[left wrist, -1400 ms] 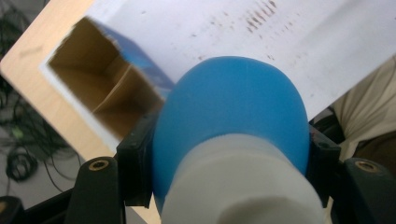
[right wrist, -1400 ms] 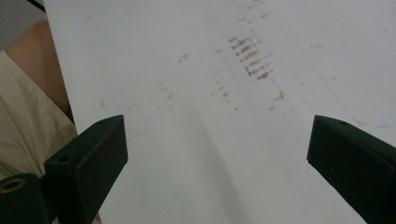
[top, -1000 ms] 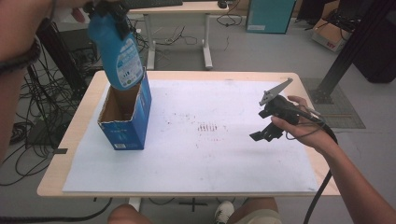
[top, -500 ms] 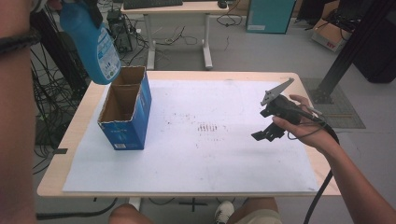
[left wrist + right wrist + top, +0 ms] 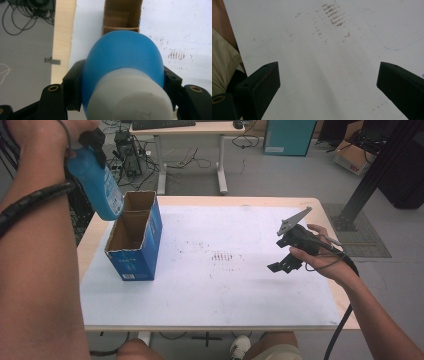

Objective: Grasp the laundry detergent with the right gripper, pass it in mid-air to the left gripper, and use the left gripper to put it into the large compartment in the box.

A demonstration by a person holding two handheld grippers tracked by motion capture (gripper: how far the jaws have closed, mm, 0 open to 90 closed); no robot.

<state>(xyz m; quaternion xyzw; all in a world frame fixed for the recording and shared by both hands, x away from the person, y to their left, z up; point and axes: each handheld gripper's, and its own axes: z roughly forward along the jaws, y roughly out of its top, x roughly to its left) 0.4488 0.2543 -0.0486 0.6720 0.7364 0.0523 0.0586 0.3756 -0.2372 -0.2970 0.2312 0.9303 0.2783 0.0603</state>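
bottle [image 5: 97, 182] clamped near cap by left gripper [image 5: 120, 82], held high, clear of box [image 5: 134, 240]; right gripper [image 5: 292, 251] held wide, idle over table [image 5: 225, 290]

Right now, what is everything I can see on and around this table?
Blue bottle: one, blue with a white cap, held in the air above the table's left edge.
Cardboard box: one, blue outside, brown inside, open top, on the table's left side.
White sheet: one, with dark smudges, covering the tabletop.
Table: one, light wood.
Desk: one, pale, behind the table.
Left tool: black, shut on the blue bottle.
Right tool: black, open, above the sheet at right.
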